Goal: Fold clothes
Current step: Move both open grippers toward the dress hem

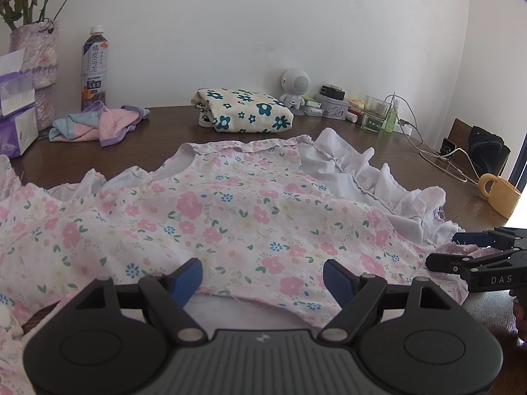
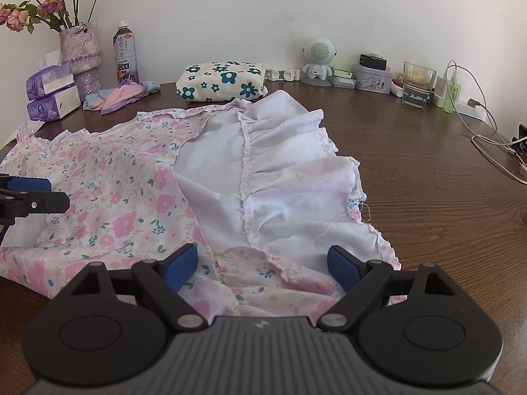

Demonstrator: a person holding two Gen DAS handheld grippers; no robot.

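Left gripper (image 1: 263,276), fingers spread, empty, above the near hem of a floral dress (image 1: 210,217) lying flat on the wooden table (image 2: 428,181). Right gripper (image 2: 263,265), fingers likewise spread, over the dress's ruffled edge, turned pale side up. Folded flowered cloth (image 2: 222,80) lies behind.

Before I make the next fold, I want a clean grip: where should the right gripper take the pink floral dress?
Probably the near hem of the pink floral dress, approached from the near table edge: it lies flat between the open right gripper fingers, away from the bunched ruffle.
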